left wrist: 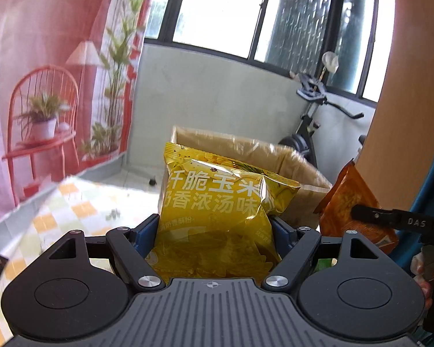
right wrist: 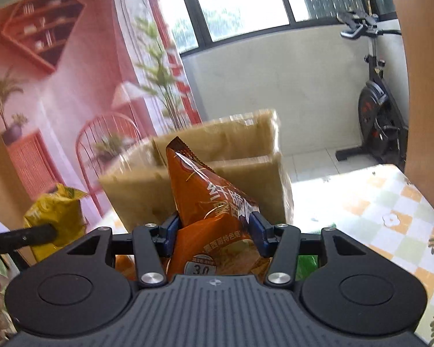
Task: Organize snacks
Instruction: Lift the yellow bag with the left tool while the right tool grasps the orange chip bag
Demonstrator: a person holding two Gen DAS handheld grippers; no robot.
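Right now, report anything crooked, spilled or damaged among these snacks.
Nothing looks spilled or torn. The yellow snack bag and orange snack bag are creased where each hand-held gripper pinches them. The cardboard box stands open.

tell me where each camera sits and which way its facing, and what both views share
Left wrist: sits on the left tool, looking forward and slightly down along its fingers at the yellow snack bag clamped there, cardboard box behind; the right tool's finger and a bit of hand show at right.
Right wrist: sits on the right tool, facing the orange snack bag it grips; the left tool's finger shows at left.
Shared: both bags, box, checked tablecloth, exercise bike, windows.
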